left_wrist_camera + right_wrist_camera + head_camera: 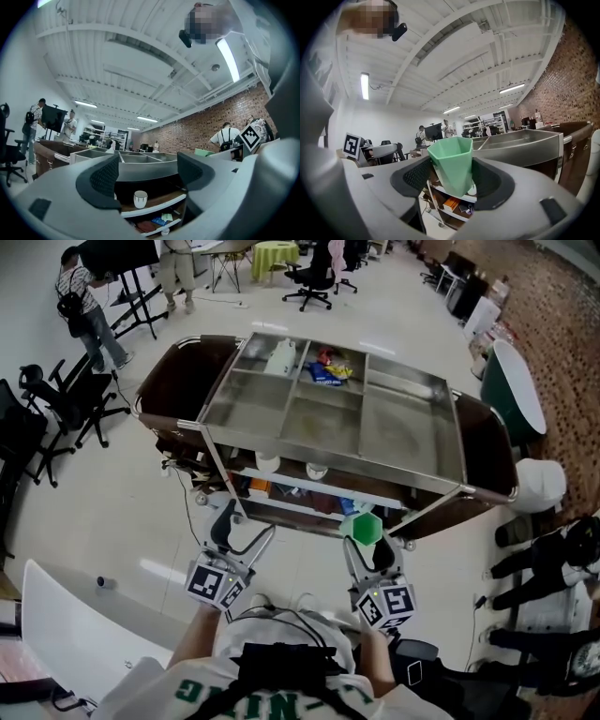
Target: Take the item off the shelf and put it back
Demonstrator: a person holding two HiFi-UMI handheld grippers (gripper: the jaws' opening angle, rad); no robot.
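Head view, shelf [309, 491]: mostly hidden under the cart's steel top [412, 381]; only its front edge and a white cup [267, 463] show, and the lower items are too dark to identify.
Head view, green cup [362, 526]: seen from above, walls hidden; held off the shelf, in front of the cart, between the jaws of the right hand-held gripper [367, 549].
Head view, left hand-held gripper [246, 535]: jaws wide.
Left gripper view, jaws: wide apart and empty; the white cup stands on the shelf well beyond them.
Right gripper view, green cup: upright, clamped between both pads, rim above the jaws.
Right gripper view, shelf: partly covered by cup and jaws.
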